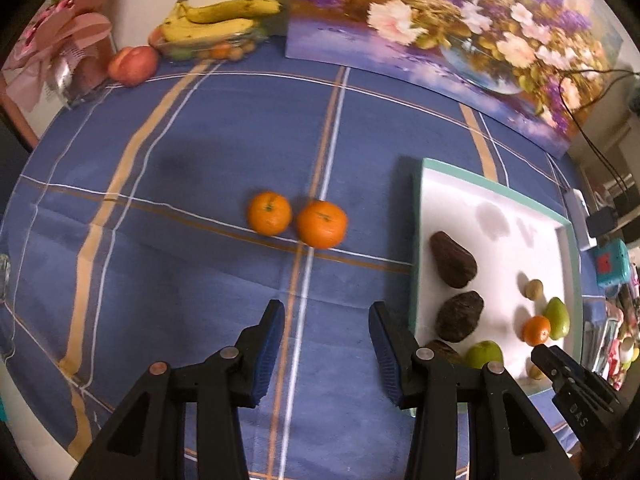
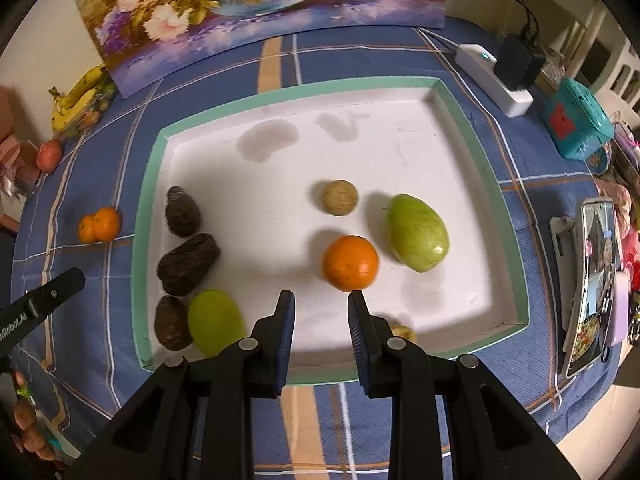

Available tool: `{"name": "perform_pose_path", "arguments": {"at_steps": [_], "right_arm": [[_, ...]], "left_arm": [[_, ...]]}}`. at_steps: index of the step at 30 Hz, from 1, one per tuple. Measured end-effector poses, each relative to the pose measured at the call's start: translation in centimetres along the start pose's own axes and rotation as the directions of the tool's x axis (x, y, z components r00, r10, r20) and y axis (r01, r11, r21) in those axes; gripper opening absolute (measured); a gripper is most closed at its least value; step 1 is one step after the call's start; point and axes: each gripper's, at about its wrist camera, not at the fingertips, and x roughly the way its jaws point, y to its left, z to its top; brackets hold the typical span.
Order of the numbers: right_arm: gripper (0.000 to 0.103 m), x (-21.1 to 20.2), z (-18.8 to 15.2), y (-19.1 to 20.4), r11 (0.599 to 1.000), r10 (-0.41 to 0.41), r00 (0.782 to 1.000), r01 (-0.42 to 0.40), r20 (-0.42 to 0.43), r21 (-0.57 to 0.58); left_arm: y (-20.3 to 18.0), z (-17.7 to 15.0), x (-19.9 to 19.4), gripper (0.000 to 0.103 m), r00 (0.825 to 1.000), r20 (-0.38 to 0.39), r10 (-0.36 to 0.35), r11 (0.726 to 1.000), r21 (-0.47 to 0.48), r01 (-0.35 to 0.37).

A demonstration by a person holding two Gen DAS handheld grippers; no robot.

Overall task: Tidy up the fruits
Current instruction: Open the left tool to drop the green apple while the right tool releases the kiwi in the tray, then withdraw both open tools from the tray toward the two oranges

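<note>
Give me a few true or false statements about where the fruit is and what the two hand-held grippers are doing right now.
1. Two oranges lie side by side on the blue tablecloth, outside the tray. True.
2. The left hand-held gripper is shut on an orange. False: its jaws are open and empty, short of the two oranges.
3. One orange lies inside the tray. True.
4. The bananas are in the tray. False: they sit on a dish at the far edge of the table.
5. The right hand-held gripper holds a green fruit. False: it is open and empty, just short of the orange in the tray.
</note>
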Motion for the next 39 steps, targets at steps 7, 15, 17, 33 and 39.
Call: {"name": "perform_pose_path", "arguments": {"at_steps": [7,15,17,33,39], "right_arm": [[0.028,0.1,0.4,1.3,1.000,0.009,1.000,-0.009,0.007,-0.020],[0.059,-0.3,0.2,1.6,0.999,0.014,0.999,-0.013,0.035,-0.031],[0.061,-0.3,0.3,1.7,0.999,0.014,0.999,-0.012,0.041,-0.035],[0.089,0.0,0.0,1.8,0.999,-0.004,0.997,0.008,0.074,-0.050],[0.090,-0.2,0.1,1.5,0.999,-0.011,0.995,0.014,0.097,-0.029]], "left_arm": [[1.1,0.3,0.0,0.050,1.000,0.000,0.016,1.000,-0.018,-0.016],[1.7,0.3,0.3,0.082,0.997,0.000,0.076,0.997,-0.025,-0.076],[1.8,0.3,0.4,0.087,0.996,0.001,0.090,0.996,-0.026,-0.090],[2.0,0.3,0.4,0.103,0.989,0.022,0.149,0.989,-0.009,-0.149],[2.1,0.3,0.5,0.103,0.986,0.023,0.166,0.986,-0.006,-0.166]]}}
